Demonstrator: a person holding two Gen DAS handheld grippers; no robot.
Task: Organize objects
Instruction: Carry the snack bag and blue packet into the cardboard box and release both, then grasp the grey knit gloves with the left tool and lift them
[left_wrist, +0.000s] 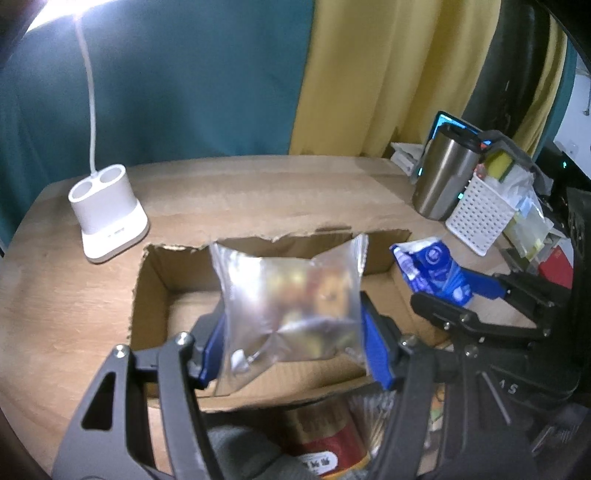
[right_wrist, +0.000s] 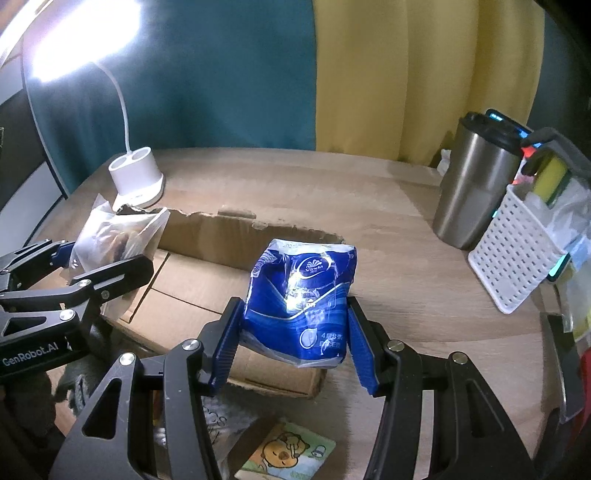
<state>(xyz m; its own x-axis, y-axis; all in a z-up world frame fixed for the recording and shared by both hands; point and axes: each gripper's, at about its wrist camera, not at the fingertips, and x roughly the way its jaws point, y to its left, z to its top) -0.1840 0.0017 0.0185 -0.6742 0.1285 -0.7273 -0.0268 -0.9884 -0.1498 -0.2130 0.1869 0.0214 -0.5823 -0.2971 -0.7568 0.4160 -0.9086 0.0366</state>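
Left wrist view: left gripper (left_wrist: 291, 332) clamps clear snack bag (left_wrist: 291, 295), cardboard box (left_wrist: 155, 280) below; right gripper (right_wrist: 293, 332) clamps blue tissue pack (right_wrist: 303, 302).

The left gripper (left_wrist: 291, 332) jaws clamp a clear snack packet (left_wrist: 291, 306) above the open cardboard box (left_wrist: 155, 295).
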